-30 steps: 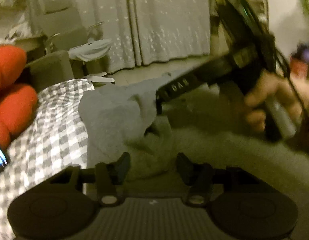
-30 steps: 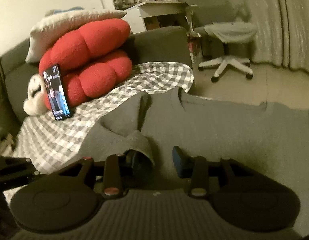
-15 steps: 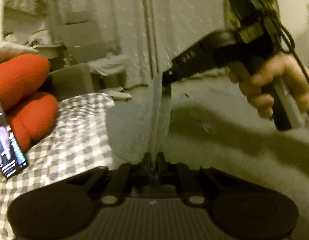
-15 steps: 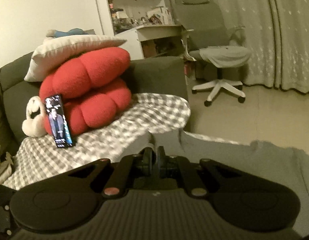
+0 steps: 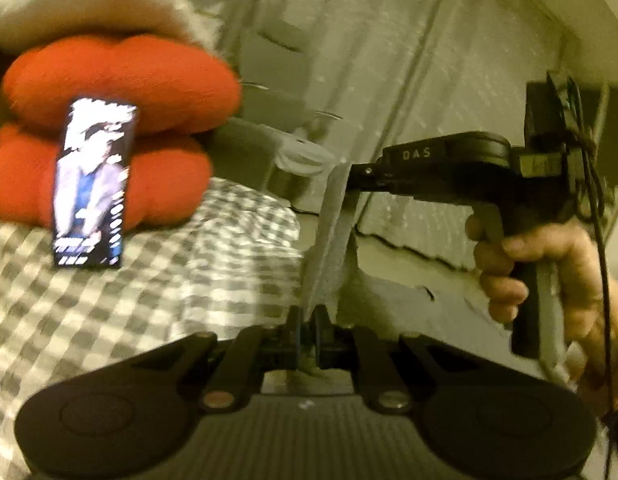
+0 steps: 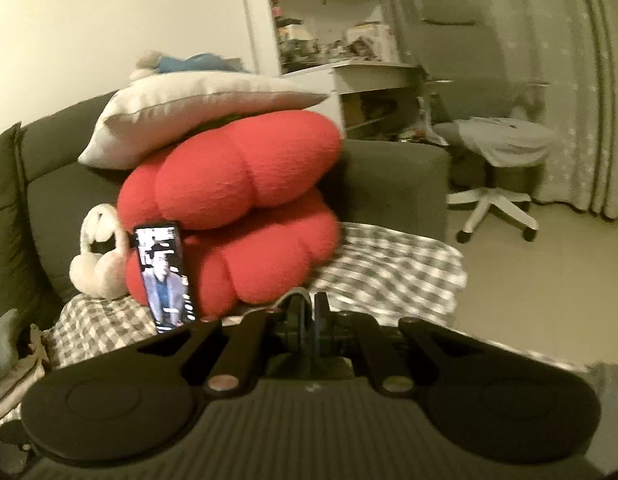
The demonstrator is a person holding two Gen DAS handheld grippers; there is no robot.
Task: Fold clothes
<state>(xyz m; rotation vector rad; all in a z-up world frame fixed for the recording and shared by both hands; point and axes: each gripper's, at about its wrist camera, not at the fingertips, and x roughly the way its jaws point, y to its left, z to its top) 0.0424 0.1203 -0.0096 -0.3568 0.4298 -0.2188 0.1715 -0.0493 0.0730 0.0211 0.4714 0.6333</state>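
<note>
A grey garment (image 5: 329, 232) hangs stretched in the air as a narrow band between my two grippers. In the left wrist view my left gripper (image 5: 307, 320) is shut on its lower edge. The band runs up to my right gripper (image 5: 355, 174), which a hand (image 5: 549, 264) holds at the right and which is shut on the other end. In the right wrist view my right gripper (image 6: 308, 312) has its jaws pressed together, with only a sliver of grey cloth (image 6: 288, 298) showing at the tips. Most of the garment is hidden below the gripper body there.
A checkered blanket (image 6: 389, 268) covers the dark sofa (image 6: 393, 184). On it stand red cushions (image 6: 237, 208) under a white pillow (image 6: 197, 116), with a lit phone (image 6: 163, 276) leaning on them and a white plush toy (image 6: 97, 264) beside. An office chair (image 6: 493, 168), shelves and curtains stand beyond.
Both grippers went from open over the flat grey garment to shut on it. They have risen and pulled it off the blanket into a taut band. The left view has swung toward the cushions.
</note>
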